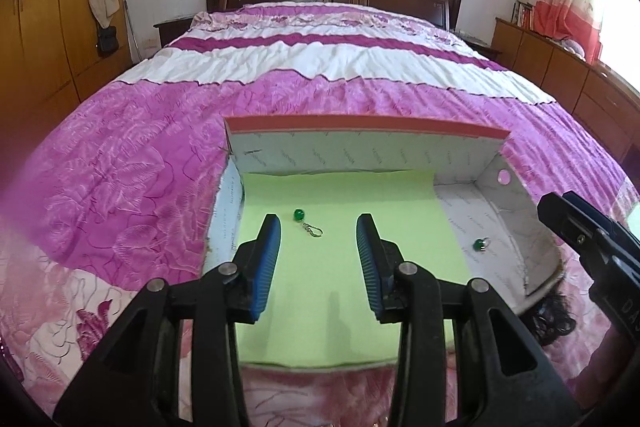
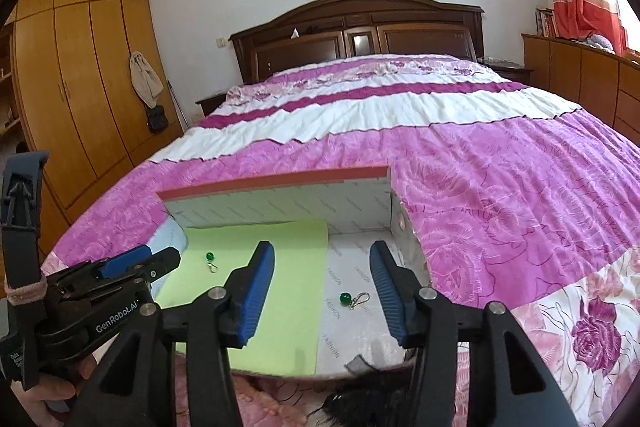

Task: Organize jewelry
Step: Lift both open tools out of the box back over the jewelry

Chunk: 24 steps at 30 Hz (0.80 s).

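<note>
Pink-and-white floral bedspread (image 1: pixel 120 155) is carrying a shallow cardboard box (image 1: pixel 360 129). Left gripper (image 1: pixel 318 227) is hovering, jaws wide, green bead earring (image 1: pixel 306 221) lying on lime paper (image 1: pixel 320 287) between them. Right gripper (image 2: pixel 322 261) is likewise wide, second green bead earring (image 2: pixel 352 298) between its jaws. Risk: soft bedding is yielding, so thin hooks may slip.

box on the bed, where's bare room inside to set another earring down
Most of the green sheet is bare, especially nearer than the left earring. The white lining strip between sheet and right wall is narrower, holding the right earring.
</note>
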Available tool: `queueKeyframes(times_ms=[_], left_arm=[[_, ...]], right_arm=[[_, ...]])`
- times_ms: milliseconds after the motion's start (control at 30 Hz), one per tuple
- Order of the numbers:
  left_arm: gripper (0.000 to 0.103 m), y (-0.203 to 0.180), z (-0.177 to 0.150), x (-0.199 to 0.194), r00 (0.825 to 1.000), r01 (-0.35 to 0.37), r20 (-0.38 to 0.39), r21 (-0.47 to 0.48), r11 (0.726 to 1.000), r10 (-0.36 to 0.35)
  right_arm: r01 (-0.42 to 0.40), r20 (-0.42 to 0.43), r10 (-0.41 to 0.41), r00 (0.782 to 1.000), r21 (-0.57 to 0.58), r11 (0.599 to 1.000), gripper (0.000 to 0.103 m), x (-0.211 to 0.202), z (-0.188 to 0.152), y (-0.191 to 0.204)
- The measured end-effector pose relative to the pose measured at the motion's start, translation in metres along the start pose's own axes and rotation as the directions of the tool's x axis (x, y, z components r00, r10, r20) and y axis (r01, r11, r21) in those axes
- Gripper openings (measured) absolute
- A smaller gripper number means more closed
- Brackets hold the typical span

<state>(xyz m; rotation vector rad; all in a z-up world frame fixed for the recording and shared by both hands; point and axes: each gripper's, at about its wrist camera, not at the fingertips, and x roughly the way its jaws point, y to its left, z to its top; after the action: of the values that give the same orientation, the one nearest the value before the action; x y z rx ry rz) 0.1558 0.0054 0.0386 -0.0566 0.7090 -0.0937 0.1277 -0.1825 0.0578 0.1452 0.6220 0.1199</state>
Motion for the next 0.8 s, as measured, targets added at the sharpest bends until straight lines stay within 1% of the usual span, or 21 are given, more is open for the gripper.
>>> queueKeyframes(times_ms=[333,800], left_arm=[[0.035,0.004,0.002,-0.047,0.999,0.011,0.044,-0.005,1.000,-0.010],[0.039,0.000,-0.009,-0.105,0.997,0.025,0.074,0.000,1.000,-0.025]], right_arm=[[-0.038,0.055,0.035,0.998,0.037,0.999,0.057,-0.053,0.008,0.008],[-0.064,0.063,0.061,0.996,0.047,0.997,0.057,-0.130,0.004,0.013]])
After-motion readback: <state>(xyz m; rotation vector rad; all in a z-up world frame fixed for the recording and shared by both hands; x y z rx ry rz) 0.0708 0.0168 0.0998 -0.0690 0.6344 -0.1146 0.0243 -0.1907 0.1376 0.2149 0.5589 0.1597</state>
